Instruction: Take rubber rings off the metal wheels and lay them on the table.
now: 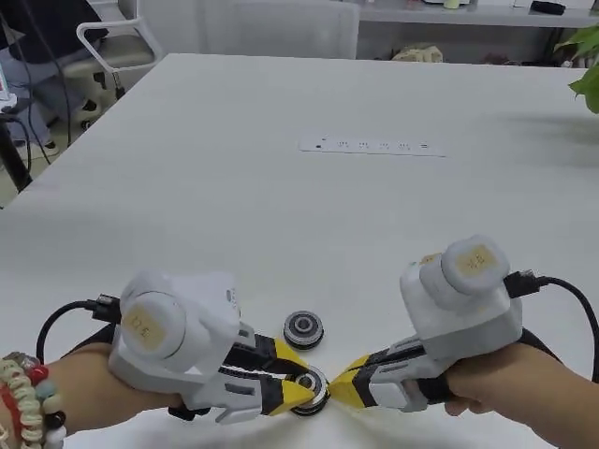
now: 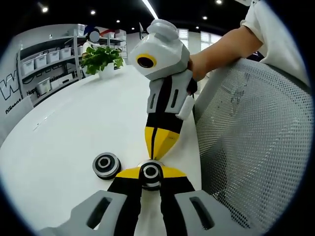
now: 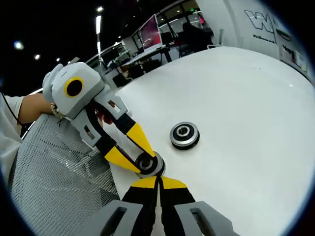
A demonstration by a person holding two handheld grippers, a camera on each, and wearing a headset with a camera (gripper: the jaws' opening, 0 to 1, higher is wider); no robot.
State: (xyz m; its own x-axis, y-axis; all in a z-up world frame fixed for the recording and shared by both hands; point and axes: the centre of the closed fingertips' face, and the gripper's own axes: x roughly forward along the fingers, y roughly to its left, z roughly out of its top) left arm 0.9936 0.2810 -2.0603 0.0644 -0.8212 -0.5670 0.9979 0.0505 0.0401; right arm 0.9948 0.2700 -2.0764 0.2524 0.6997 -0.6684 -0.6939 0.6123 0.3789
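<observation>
Clamping one wheel (image 1: 312,386) near the table (image 1: 281,196) edge, left gripper (image 2: 150,173) — right gripper's (image 3: 158,181) jaws pinched together, touching it.

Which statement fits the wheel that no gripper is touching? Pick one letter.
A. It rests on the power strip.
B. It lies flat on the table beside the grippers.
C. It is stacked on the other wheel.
B: the free wheel lies flat on the table, apart from the left gripper and right gripper, which meet at the held wheel.
</observation>
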